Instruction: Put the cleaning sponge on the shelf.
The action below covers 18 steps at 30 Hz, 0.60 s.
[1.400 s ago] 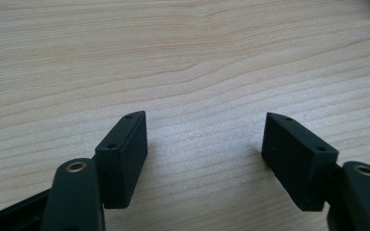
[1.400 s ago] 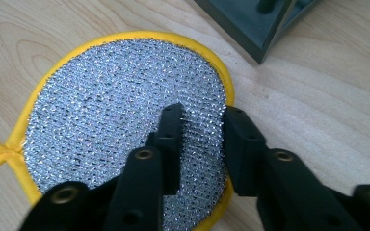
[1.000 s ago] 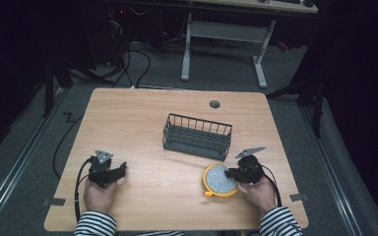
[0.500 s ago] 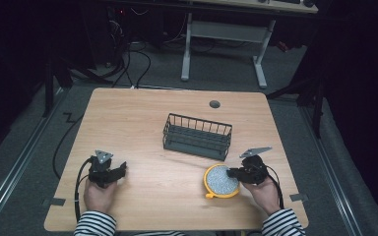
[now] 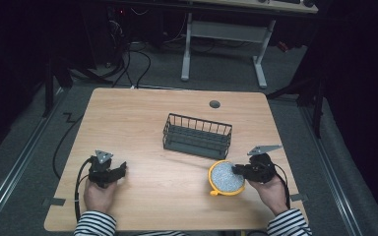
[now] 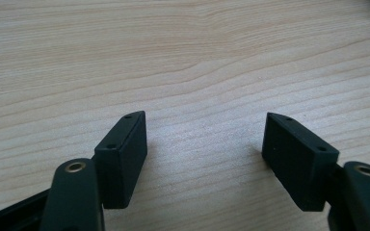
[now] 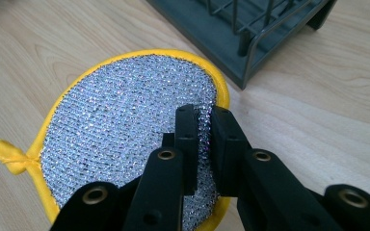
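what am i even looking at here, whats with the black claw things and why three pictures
A person sits at a wooden table holding a hand-operated two-jaw gripper in each hand. One picture looks down from above; the other two come from small cameras riding on each gripper, looking along its black jaws. On the table stands a dark wire basket. The right gripper is pinched on the edge of a round silvery scouring pad with a yellow rim and loop, near the basket. The left gripper rests with its jaws apart over bare wood, holding nothing.
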### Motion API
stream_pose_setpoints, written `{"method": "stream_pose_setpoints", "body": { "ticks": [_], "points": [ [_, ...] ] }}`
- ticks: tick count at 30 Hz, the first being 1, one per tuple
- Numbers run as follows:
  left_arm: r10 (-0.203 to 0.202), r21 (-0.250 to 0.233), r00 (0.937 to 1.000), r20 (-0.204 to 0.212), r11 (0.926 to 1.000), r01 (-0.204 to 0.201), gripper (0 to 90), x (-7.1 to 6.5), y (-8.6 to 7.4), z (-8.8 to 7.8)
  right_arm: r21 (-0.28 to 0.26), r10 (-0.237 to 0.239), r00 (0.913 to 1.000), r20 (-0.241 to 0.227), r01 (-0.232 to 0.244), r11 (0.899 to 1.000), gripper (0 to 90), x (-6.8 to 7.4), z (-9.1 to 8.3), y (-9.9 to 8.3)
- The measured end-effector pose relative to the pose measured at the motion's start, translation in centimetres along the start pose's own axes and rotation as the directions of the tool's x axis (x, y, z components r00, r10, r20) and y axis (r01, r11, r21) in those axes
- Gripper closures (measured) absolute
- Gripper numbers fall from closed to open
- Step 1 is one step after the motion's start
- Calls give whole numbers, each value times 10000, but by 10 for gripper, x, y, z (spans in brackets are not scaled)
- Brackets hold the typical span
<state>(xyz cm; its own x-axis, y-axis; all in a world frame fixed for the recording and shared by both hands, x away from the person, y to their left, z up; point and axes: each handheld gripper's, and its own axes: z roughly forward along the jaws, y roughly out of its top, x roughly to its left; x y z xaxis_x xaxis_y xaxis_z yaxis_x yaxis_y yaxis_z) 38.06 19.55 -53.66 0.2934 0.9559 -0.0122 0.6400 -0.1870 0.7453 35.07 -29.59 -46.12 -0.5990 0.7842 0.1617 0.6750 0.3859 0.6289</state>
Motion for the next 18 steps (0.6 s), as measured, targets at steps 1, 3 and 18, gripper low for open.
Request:
{"method": "stream_pose_setpoints", "body": {
  "ticks": [1,3,18],
  "points": [
    [-3,-2,10000,0,10000,3,331,0,0,0,-55,28,10000,12,-28,10000,832,0,-2,1],
    [-2,-2,10000,0,10000,2,331,0,0,0,-139,-37,10000,91,38,9999,832,0,-7,4],
    [2,0,10000,8,10000,-2,329,0,0,0,-711,-241,9994,263,260,9971,831,-3,-37,25]
  ]
}}
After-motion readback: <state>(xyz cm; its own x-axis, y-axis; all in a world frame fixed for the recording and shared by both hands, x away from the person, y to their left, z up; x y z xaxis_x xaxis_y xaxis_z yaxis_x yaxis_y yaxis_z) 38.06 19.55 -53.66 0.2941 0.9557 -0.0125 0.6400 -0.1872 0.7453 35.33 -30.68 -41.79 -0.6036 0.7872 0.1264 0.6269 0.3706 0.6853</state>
